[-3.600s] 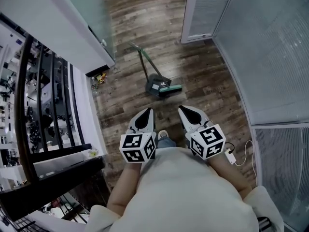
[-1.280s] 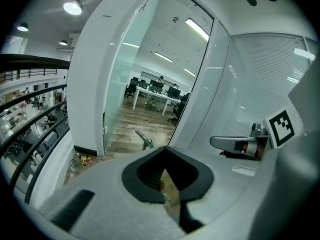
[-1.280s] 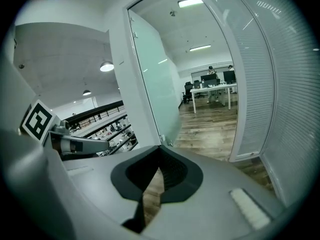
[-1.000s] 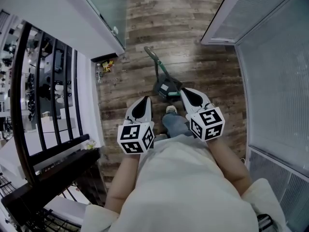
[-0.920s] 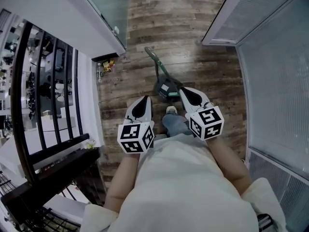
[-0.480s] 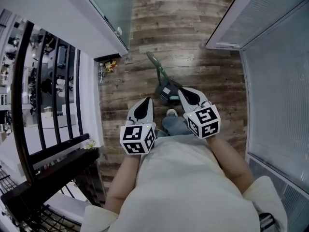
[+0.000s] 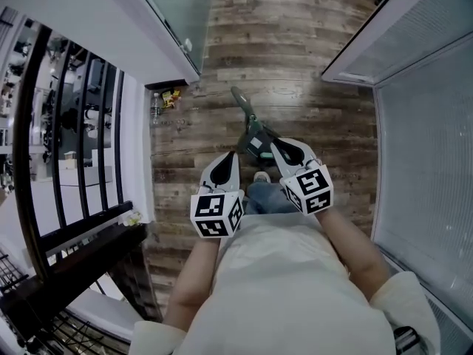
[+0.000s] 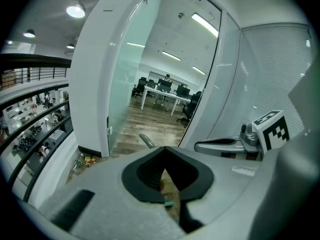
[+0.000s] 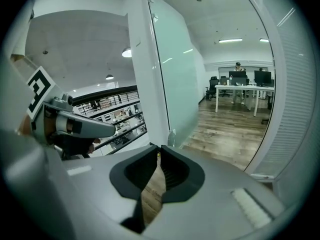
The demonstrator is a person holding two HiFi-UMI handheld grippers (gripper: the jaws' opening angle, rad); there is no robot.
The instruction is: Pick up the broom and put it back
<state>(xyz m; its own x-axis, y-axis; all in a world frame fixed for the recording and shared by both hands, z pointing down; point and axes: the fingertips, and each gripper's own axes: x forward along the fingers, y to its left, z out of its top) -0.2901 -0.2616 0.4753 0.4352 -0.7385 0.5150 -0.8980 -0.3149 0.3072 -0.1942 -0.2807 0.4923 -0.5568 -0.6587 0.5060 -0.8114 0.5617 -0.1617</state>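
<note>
The broom lies on the wooden floor ahead of me, its grey-green handle (image 7: pixel 242 102) running back to a dark dustpan and teal head (image 7: pixel 255 142). My right gripper (image 7: pixel 272 146) hangs just above that head, overlapping it in the head view. Its jaws have just been opening and show a narrow slit with nothing between them (image 9: pixel 159 148). My left gripper (image 7: pixel 232 156) sits a little left of the head. Its tips meet, shut on nothing (image 8: pixel 165 148). The handle's end (image 8: pixel 146 140) shows beyond them in the left gripper view.
A glass door (image 7: pixel 171 17) and white wall stand at the left, with small litter (image 7: pixel 169 96) at the wall's foot. A black railing (image 7: pixel 74 124) borders a drop further left. Frosted glass panels (image 7: pixel 429 132) close the right side. My shoe (image 7: pixel 260 177) is just behind the broom head.
I have walked up to the broom: it now lies right at the grippers. Both grippers have moved forward and down, and the right one now overlaps the broom head.
</note>
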